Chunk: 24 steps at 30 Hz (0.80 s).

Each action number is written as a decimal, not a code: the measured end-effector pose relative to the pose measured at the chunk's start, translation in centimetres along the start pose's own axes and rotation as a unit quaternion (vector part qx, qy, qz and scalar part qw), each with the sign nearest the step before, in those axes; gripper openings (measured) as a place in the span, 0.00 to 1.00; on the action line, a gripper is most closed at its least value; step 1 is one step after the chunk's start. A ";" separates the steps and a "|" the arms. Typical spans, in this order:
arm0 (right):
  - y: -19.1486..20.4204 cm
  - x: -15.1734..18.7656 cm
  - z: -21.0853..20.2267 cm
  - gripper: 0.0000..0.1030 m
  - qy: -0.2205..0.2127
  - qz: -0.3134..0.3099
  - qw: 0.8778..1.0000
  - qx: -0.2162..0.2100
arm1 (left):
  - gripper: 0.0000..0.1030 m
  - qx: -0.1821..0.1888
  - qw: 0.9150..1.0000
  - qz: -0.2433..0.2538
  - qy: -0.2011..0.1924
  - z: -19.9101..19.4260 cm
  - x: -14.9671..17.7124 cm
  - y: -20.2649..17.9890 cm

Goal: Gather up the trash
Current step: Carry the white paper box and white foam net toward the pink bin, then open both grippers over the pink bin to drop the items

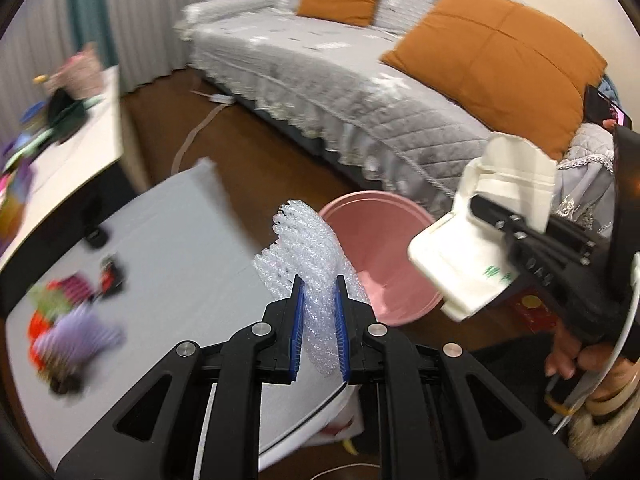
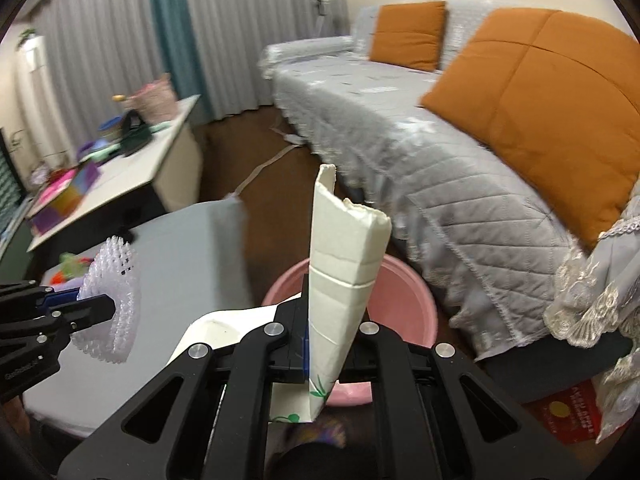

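My left gripper (image 1: 319,280) is shut on a white foam net (image 1: 316,248), pinched between its blue pads. It hangs over the edge of a grey low table (image 1: 180,240), beside a pink basin (image 1: 384,240) on the floor. My right gripper (image 2: 328,320) is shut on a flattened cream paper carton (image 2: 344,260) that stands upright above the same pink basin (image 2: 400,304). In the left wrist view the right gripper (image 1: 480,216) and its carton (image 1: 472,264) hover over the basin's right rim. The right wrist view has the left gripper (image 2: 98,299) with the foam net (image 2: 114,300) at left.
A grey-covered sofa (image 1: 360,92) with orange cushions (image 1: 500,64) runs behind the basin. Blurred toys (image 1: 72,320) lie on the grey table. A white cabinet (image 2: 132,168) with clutter stands at left. A red box (image 2: 568,408) sits on the floor by the sofa. A cable (image 1: 192,136) trails across the floor.
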State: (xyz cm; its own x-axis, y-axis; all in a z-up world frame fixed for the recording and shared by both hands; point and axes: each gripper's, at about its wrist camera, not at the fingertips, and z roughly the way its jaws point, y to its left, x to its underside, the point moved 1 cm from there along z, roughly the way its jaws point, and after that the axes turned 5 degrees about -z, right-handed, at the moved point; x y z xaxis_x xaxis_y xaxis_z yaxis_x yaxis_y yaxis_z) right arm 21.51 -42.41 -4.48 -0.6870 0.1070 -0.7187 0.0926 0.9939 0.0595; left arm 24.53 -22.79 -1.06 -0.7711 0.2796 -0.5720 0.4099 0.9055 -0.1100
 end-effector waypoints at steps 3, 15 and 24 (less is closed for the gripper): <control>-1.4 -0.6 2.3 0.09 0.016 0.027 0.999 0.010 | 0.14 0.023 0.999 0.018 0.012 3.5 -2.1 -1.9; -4.9 0.0 9.6 0.21 0.112 0.053 0.990 0.067 | 0.27 0.038 0.995 0.029 0.086 14.7 -4.1 -4.4; -6.6 1.0 11.0 0.84 0.135 0.089 0.985 0.064 | 0.82 -0.018 0.995 0.007 0.103 18.1 -3.6 -2.6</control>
State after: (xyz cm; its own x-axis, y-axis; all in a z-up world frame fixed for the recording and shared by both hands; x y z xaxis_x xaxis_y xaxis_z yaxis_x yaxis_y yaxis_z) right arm 28.13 -49.19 -13.16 -0.8166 0.2984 -0.4941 0.3060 0.9496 0.0677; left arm 35.03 -31.93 -13.39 -0.8503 0.3479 -0.3950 0.4060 0.9111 -0.0715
